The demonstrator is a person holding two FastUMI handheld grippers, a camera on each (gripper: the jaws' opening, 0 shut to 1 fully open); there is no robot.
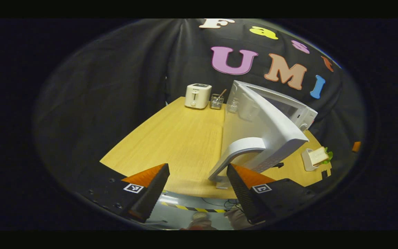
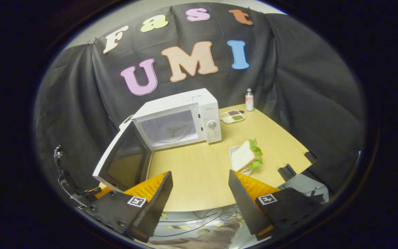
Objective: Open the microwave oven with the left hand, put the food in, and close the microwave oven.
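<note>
**A:** What is the left gripper (image 1: 195, 188) doing?

**B:** Its two fingers are wide apart and hold nothing. Right in front of it, in the left gripper view, is the curved white handle (image 1: 235, 152) of the white microwave door (image 1: 268, 124). The handle is just beside the right finger (image 1: 240, 188). I cannot tell if they touch.

**A:** What is behind the door?

**B:** The door stands open and hides most of the white box-shaped microwave oven (image 1: 299, 110). Far off to the left, on the light wooden table (image 1: 178, 138), stand a white toaster (image 1: 198, 95) and a small wire holder (image 1: 216, 101) with a stick in it.

**A:** And the right gripper (image 2: 200, 199)?

**B:** Its fingers are apart too, with nothing between them. It hangs over the near edge of the table. In the right gripper view, the open door (image 2: 124, 162) is just past its left finger.

**A:** Where is the food?

**B:** The sandwich of white bread and green lettuce (image 2: 247, 155) sits in a small white dish (image 2: 233, 152) on the table, just beyond the right finger, to the right of the microwave. The oven's inside (image 2: 169, 128) is open, with a glass plate in it.

**A:** Anything else?

**B:** Far back are a small white tray with dark and green bits (image 2: 232, 116) and a little bottle with a pink label (image 2: 249, 99).
</note>
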